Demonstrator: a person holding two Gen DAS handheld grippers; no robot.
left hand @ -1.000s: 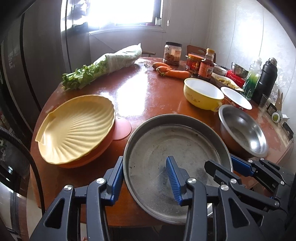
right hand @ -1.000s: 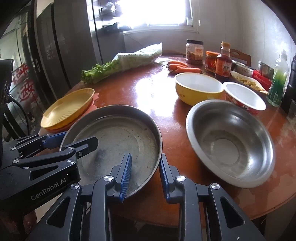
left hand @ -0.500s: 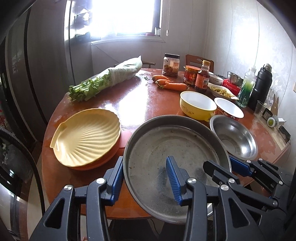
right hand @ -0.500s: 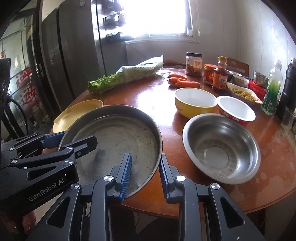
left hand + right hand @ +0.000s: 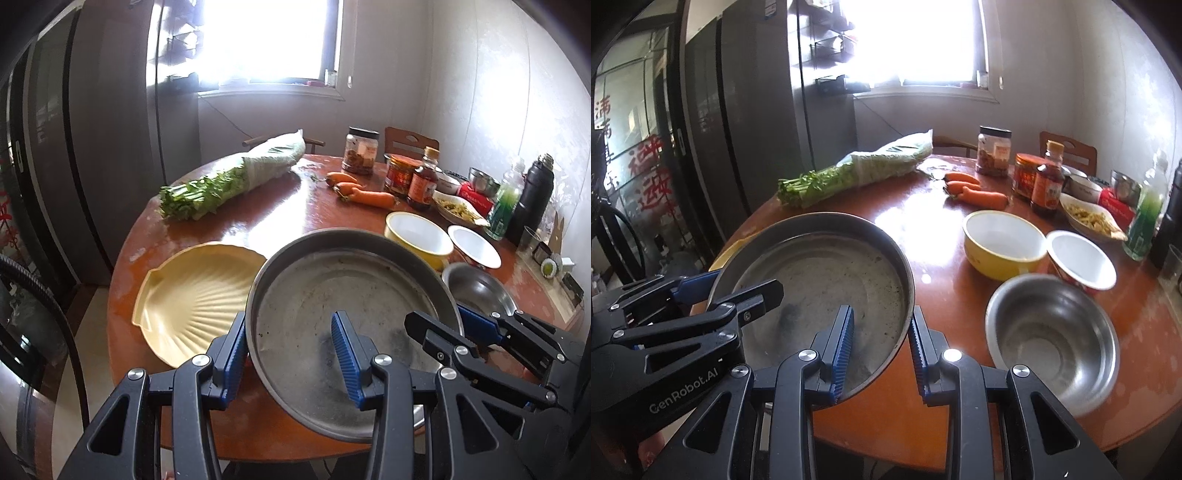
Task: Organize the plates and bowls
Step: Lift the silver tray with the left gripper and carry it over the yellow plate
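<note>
Both tools grasp the metal pan (image 5: 343,302) by its near rim: the left tool (image 5: 291,354) clenches the wall at about 7 o'clock, the right tool (image 5: 881,350) at about 5 o'clock. The pan hangs clear above the tabletop (image 5: 280,218), tilted slightly. The shell plate (image 5: 195,295) lies at its 9 o'clock, the steel bowl (image 5: 1052,339) at its 3 o'clock, and the yellow bowl (image 5: 1001,240) and white bowl (image 5: 1078,258) beyond. To carry it well, I would keep both grips firm, level the pan, move both hands together, and lower it flat on the chosen stack.
</note>
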